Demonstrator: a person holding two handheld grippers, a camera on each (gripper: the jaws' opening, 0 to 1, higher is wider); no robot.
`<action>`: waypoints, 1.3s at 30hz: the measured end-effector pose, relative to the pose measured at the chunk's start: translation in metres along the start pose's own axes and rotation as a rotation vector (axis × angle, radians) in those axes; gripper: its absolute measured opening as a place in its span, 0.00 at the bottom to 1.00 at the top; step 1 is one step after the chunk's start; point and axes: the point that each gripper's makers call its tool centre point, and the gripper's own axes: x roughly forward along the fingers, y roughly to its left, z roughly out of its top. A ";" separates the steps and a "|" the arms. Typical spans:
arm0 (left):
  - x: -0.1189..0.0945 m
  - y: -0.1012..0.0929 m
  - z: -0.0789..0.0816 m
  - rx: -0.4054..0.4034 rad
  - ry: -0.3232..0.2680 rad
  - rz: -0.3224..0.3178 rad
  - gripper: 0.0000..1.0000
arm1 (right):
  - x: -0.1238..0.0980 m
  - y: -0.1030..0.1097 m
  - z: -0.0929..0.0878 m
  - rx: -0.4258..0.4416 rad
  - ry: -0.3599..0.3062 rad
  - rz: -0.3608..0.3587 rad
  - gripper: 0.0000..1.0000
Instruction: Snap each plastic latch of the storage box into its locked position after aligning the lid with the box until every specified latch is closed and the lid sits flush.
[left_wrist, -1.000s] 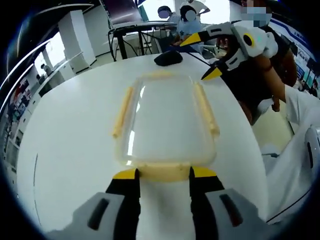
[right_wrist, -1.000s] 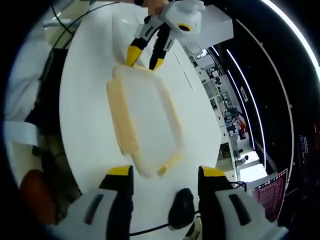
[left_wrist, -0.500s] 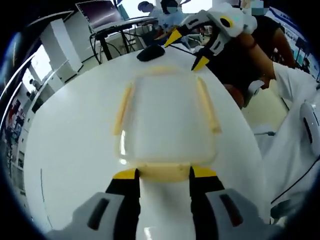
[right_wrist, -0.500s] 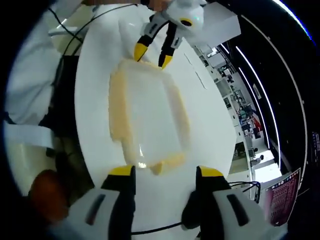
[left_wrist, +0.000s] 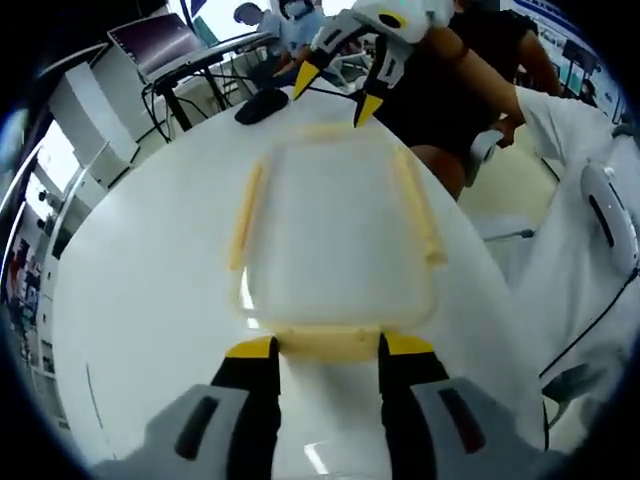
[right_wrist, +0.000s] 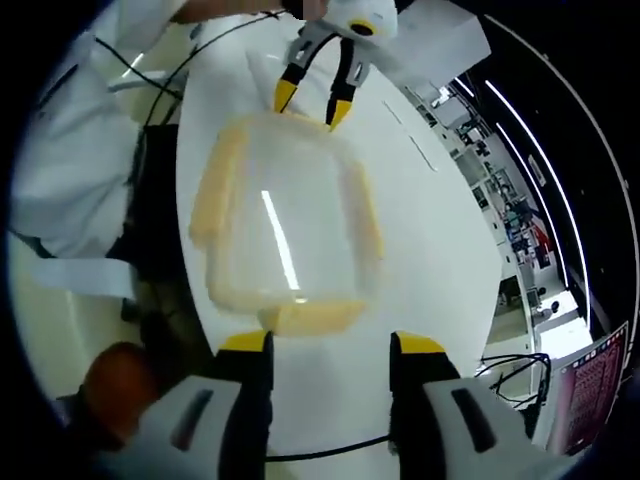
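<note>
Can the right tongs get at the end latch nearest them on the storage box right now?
Probably yes: the right tongs are open, the near latch lies just ahead, and nothing sits between them.

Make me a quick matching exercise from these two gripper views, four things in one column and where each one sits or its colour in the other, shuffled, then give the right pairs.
Things:
1. storage box
2. computer mouse
3. left gripper
4. right gripper

Descriptions:
A. black, on the table beyond the box's far end in the left gripper view
B. clear, with pale yellow latches
C. open, tips at the box's latch on the left-view end
D. open, tips just short of the opposite end latch

Pairs: 1-B, 2-A, 3-C, 4-D
</note>
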 end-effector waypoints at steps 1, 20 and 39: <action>0.000 0.000 -0.001 0.000 0.001 -0.002 0.37 | 0.000 0.001 0.000 0.000 -0.004 0.013 0.44; -0.002 -0.008 -0.004 0.065 0.000 -0.060 0.37 | 0.001 0.034 0.020 0.177 -0.155 0.341 0.43; 0.000 -0.010 -0.004 0.033 0.028 -0.129 0.38 | 0.009 0.043 0.024 0.295 -0.259 0.469 0.40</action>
